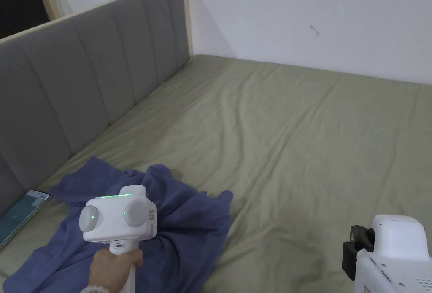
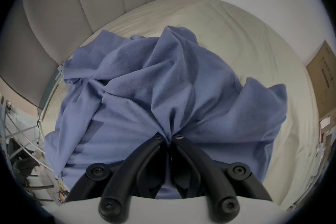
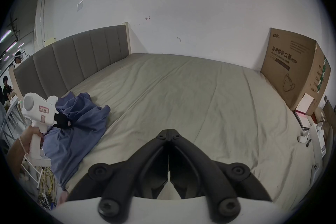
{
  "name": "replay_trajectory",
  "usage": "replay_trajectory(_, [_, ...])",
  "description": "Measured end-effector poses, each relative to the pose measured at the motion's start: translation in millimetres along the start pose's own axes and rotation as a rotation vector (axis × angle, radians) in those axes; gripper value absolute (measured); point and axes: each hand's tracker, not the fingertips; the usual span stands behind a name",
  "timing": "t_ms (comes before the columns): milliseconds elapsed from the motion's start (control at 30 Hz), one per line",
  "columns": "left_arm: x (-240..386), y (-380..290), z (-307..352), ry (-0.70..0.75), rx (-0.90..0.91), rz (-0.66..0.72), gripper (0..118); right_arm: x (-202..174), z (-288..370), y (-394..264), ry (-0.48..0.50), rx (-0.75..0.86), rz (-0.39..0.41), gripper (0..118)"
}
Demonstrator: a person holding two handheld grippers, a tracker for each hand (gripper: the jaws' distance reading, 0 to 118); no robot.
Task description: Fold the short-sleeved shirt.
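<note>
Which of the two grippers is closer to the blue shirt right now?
Left. The left gripper is shut on a bunch of the blue shirt. The right gripper is shut on nothing, off to the side above the bare sheet.

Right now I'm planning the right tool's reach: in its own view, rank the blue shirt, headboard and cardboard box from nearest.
From the right tool:
1. Blue shirt, lower left.
2. Cardboard box, right, against the wall.
3. Headboard, far left.
The last two are close.
</note>
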Motion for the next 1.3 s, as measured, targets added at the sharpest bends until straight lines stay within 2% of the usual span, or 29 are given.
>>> replay_trajectory(100, [-2.8, 8.7, 14.6, -0.036, 0.01, 0.029, 3, 4.3, 5.7, 2.0, -0.012, 0.007, -0.008, 0])
replay_trajectory(200, [20.9, 20.4, 46.2, -0.044, 0.088, -0.056, 3, 11.9, 9.6, 5.1, -0.015, 0.015, -0.042, 0])
replay_trajectory(300, [48.5, 38.1, 74.5, -0.158, 0.128, -0.04, 3, 20.2, 17.5, 9.8, -0.025, 0.031, -0.064, 0])
replay_trajectory(400, [87.9, 48.6, 100.5, -0.25, 0.183, -0.085, 3, 33.2, 31.5, 14.4, -0.043, 0.062, -0.09, 0])
replay_trajectory(500, [138.8, 53.6, 133.6, -0.418, 0.222, -0.09, 3, 51.3, 48.8, 18.7, -0.084, 0.098, -0.118, 0])
replay_trajectory(667, [247.5, 41.8, 205.1, -0.705, 0.281, -0.222, 3, 96.8, 84.7, 25.3, -0.202, 0.165, -0.165, 0])
replay_trajectory(833, [334.3, 1.4, 261.7, -0.981, 0.302, -0.358, 3, 153.1, 133.4, 23.7, -0.345, 0.236, -0.247, 0])
replay_trajectory(1000, [388.9, -62.1, 234.8, -1.042, 0.144, -0.422, 3, 199.4, 167.0, 7.2, -0.466, 0.248, -0.302, 0])
replay_trajectory(1067, [413.0, -92.5, 204.3, -0.888, 0.092, -0.512, 3, 213.5, 172.4, -3.0, -0.479, 0.234, -0.334, 0])
replay_trajectory(1233, [442.7, -179.2, 108.9, -0.753, -0.178, -0.66, 3, 231.7, 168.3, -32.9, -0.508, 0.157, -0.385, 0])
replay_trajectory(1300, [443.1, -201.0, 96.8, -0.712, -0.192, -0.72, 7, 233.6, 163.5, -40.3, -0.508, 0.123, -0.386, 0])
